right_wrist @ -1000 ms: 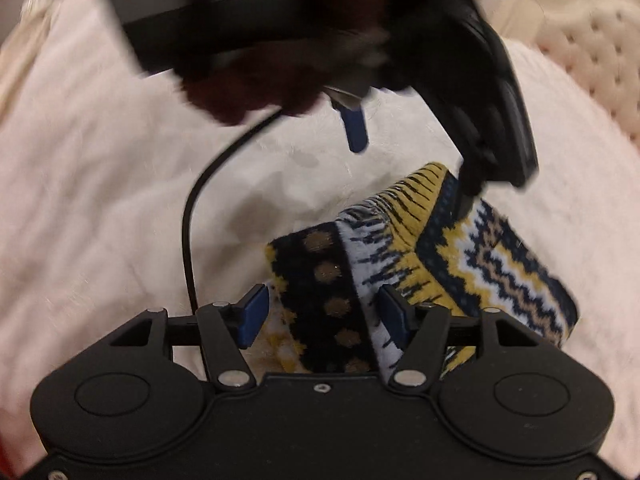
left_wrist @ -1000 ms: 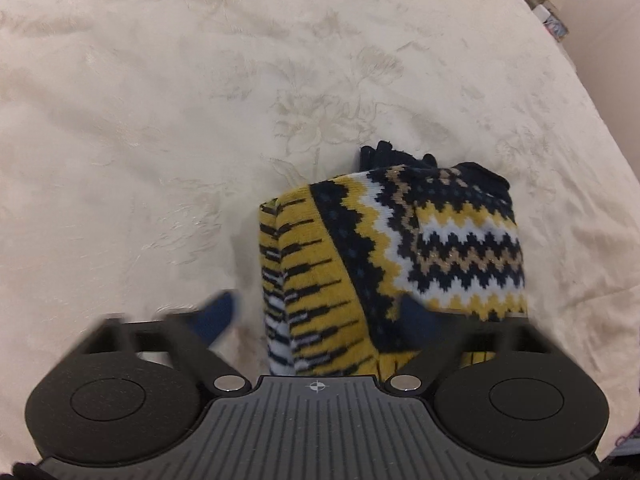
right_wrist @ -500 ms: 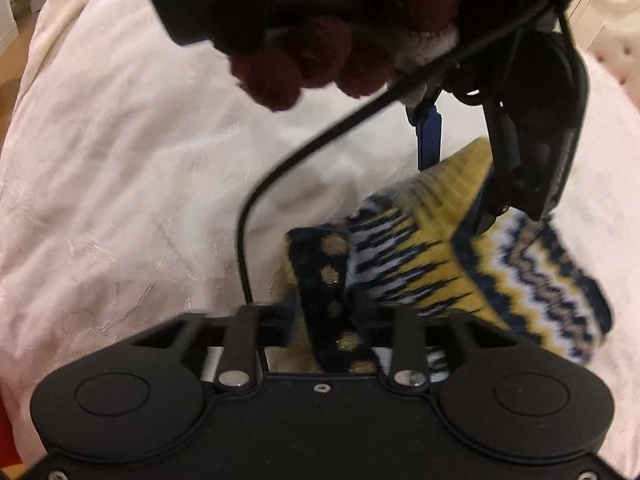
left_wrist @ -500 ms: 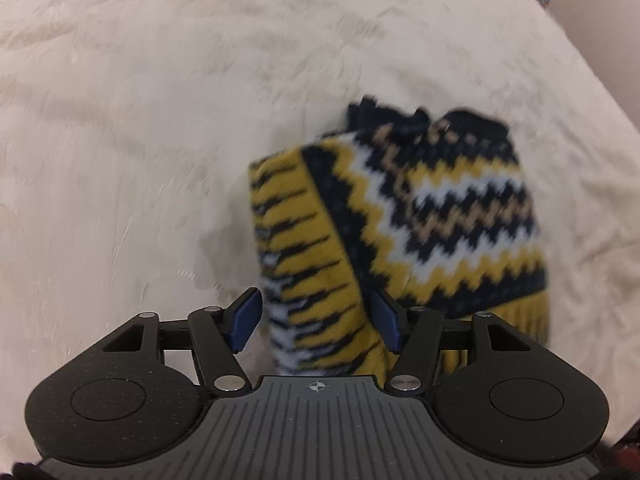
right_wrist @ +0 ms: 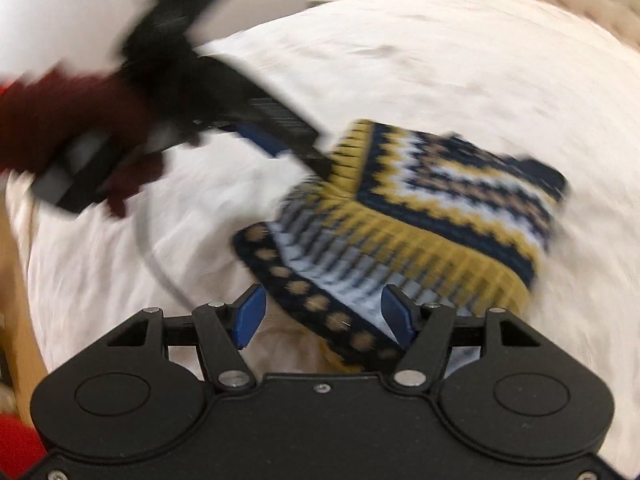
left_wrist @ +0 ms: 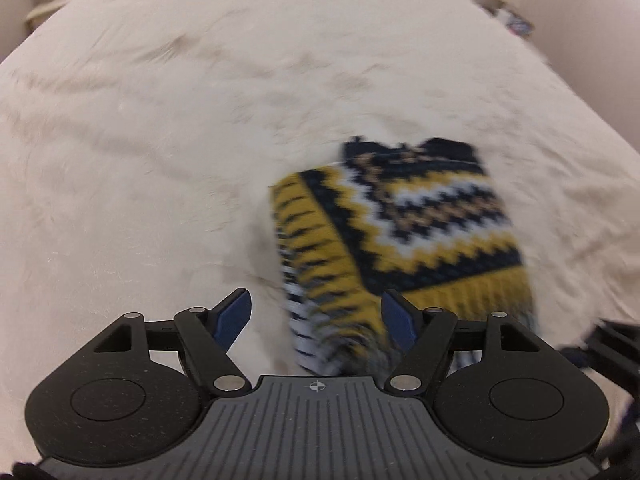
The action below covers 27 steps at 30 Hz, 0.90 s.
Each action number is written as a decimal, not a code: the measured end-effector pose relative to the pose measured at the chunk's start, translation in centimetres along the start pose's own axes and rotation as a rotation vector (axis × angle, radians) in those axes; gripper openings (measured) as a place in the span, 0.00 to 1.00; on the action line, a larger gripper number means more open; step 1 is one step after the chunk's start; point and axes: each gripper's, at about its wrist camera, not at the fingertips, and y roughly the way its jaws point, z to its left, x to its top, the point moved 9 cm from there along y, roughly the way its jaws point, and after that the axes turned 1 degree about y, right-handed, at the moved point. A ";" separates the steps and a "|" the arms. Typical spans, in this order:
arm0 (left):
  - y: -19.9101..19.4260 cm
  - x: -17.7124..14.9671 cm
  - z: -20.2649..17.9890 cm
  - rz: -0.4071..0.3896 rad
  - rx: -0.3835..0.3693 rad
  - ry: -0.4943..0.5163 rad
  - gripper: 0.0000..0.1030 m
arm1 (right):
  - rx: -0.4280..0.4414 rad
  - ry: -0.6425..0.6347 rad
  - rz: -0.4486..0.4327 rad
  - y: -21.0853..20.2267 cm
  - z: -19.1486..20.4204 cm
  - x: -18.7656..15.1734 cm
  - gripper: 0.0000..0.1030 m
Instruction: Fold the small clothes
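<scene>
A folded knit garment (left_wrist: 404, 240), thick and ribbed, patterned in mustard, navy and white zigzags with a dotted navy band along one edge, lay on a cream bedspread (left_wrist: 160, 140) whose cloth showed faint creases and an embroidered sheen; both views were blurred. The left gripper (left_wrist: 316, 314), black plastic with blue pads, had its jaws spread, having just been opening, and the garment's near striped corner sat between and beyond the pads without being pinched. The right gripper (right_wrist: 322, 314) likewise stood spread after just opening, with the dotted band of the garment (right_wrist: 400, 216) lying between its fingers, loose. In the right wrist view, a hand (right_wrist: 60, 128) in a dark red glove held the other gripper at the far left, its tip just beside the garment's far corner.
</scene>
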 end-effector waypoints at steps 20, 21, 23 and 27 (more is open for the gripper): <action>4.6 -5.1 2.5 0.188 0.051 -0.054 0.83 | 0.107 -0.044 0.160 0.2 0.4 -4.0 0.70; 4.4 -5.1 2.7 0.188 0.039 -0.078 0.83 | 0.099 -0.015 0.141 -0.2 -0.3 -3.6 0.71; 3.8 -4.9 2.8 0.162 -0.015 -0.136 0.82 | 0.079 0.080 0.091 -0.9 -2.4 -2.5 0.77; 1.6 -3.8 2.6 0.079 -0.137 -0.246 0.82 | 0.035 0.290 0.011 -1.8 -7.5 -0.7 0.81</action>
